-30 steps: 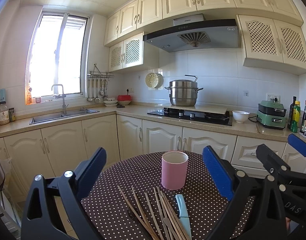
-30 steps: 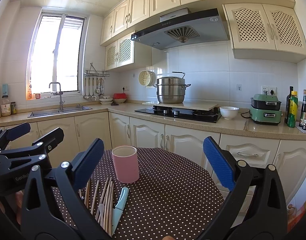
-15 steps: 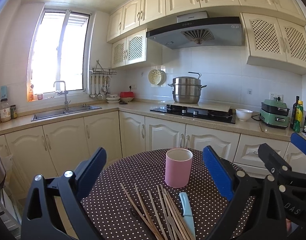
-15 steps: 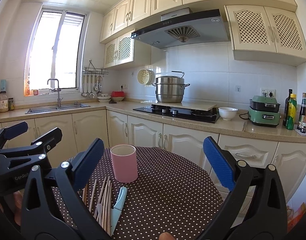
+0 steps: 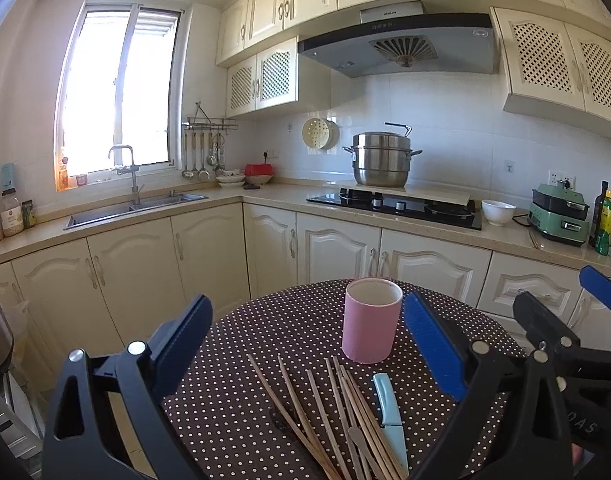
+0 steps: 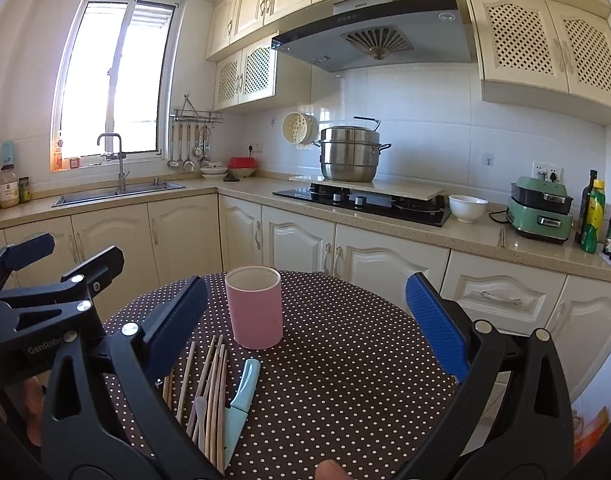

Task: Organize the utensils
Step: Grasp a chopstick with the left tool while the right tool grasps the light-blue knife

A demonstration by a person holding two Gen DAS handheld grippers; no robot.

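Note:
A pink cup [image 5: 370,322] stands upright and empty on a round table with a dark polka-dot cloth [image 5: 241,400]; it also shows in the right wrist view [image 6: 255,306]. In front of it lie several wooden chopsticks [image 5: 325,412] and a light blue knife [image 5: 389,412], also seen from the right wrist as chopsticks [image 6: 209,384] and knife [image 6: 241,400]. My left gripper [image 5: 309,340] is open and empty above the utensils. My right gripper [image 6: 305,320] is open and empty to the right of them. Each gripper shows at the edge of the other's view.
Behind the table runs a kitchen counter with a sink [image 5: 133,208], a hob with a steel pot [image 5: 381,158], a white bowl [image 5: 498,212], a green appliance [image 5: 559,216] and bottles [image 5: 605,220]. Cream cabinets stand below.
Both grippers have shifted slightly; the cup and utensils sit a little further right in the left wrist view. Both stay open and empty.

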